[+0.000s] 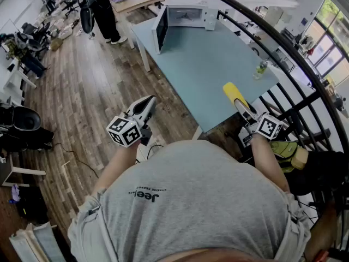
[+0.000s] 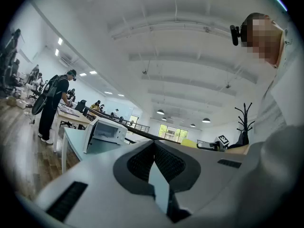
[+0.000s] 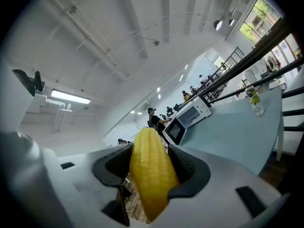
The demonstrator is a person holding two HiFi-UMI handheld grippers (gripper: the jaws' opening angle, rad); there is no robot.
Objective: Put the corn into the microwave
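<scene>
A yellow corn cob (image 1: pixel 233 93) (image 3: pixel 151 172) sits lengthwise between the jaws of my right gripper (image 1: pixel 240 103) (image 3: pixel 152 167), which is shut on it and held over the near right edge of the pale blue table (image 1: pixel 212 64). The white microwave (image 1: pixel 184 16) (image 3: pixel 190 117) (image 2: pixel 105 131) stands at the table's far end with its door (image 1: pixel 161 30) swung open to the left. My left gripper (image 1: pixel 146 107) (image 2: pixel 154 167) hangs over the wooden floor left of the table, its jaws closed together with nothing between them.
A small bottle (image 1: pixel 260 69) (image 3: pixel 255 100) stands near the table's right edge. A dark curved railing (image 1: pixel 294 59) runs along the right side. A person (image 1: pixel 103 10) stands by another table beyond the microwave. Chairs and clutter (image 1: pixel 22 48) line the left wall.
</scene>
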